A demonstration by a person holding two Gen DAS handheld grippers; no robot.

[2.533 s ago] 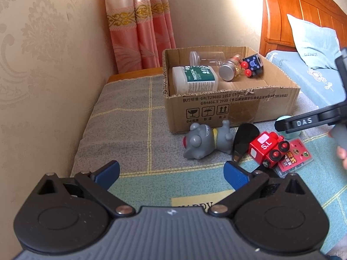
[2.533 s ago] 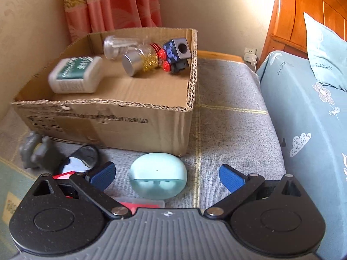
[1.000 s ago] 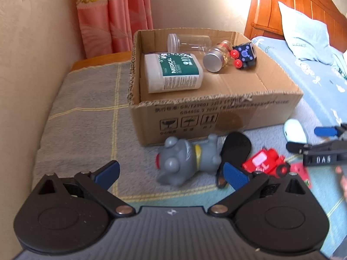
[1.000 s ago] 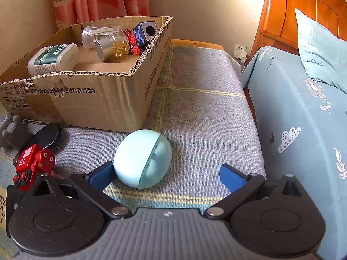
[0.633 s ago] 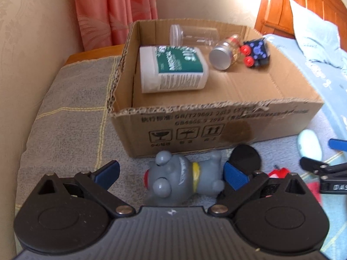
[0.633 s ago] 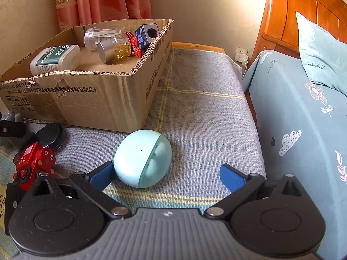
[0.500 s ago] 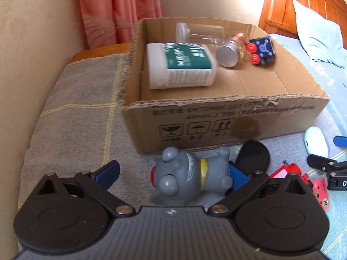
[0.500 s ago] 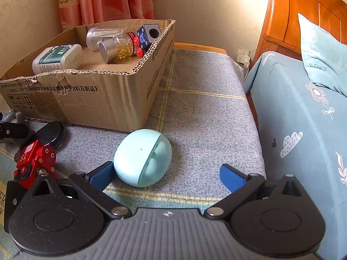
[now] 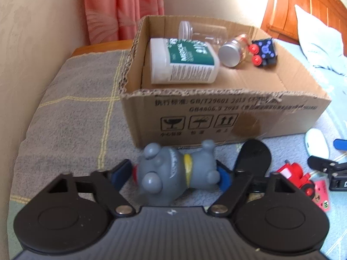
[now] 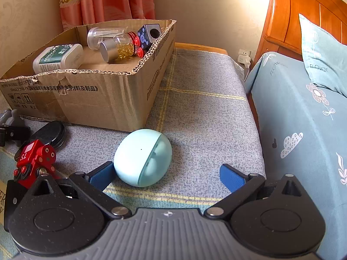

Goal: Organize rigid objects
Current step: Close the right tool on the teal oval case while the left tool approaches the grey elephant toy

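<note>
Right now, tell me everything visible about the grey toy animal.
The grey toy animal looks like soft rubber or vinyl, with rounded ears, stubby legs, a yellow collar and a red patch at its face. It lies on its side on the grey blanket, just before the cardboard box. The left gripper is closing, its blue pads at either flank.

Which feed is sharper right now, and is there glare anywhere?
Left wrist view: soft, print on the cardboard box smeared, grey toy slightly blurred. Right wrist view: crisp on the pale blue ball; sun glare washes the wall beside the wooden headboard. Both bow at the edges.
</note>
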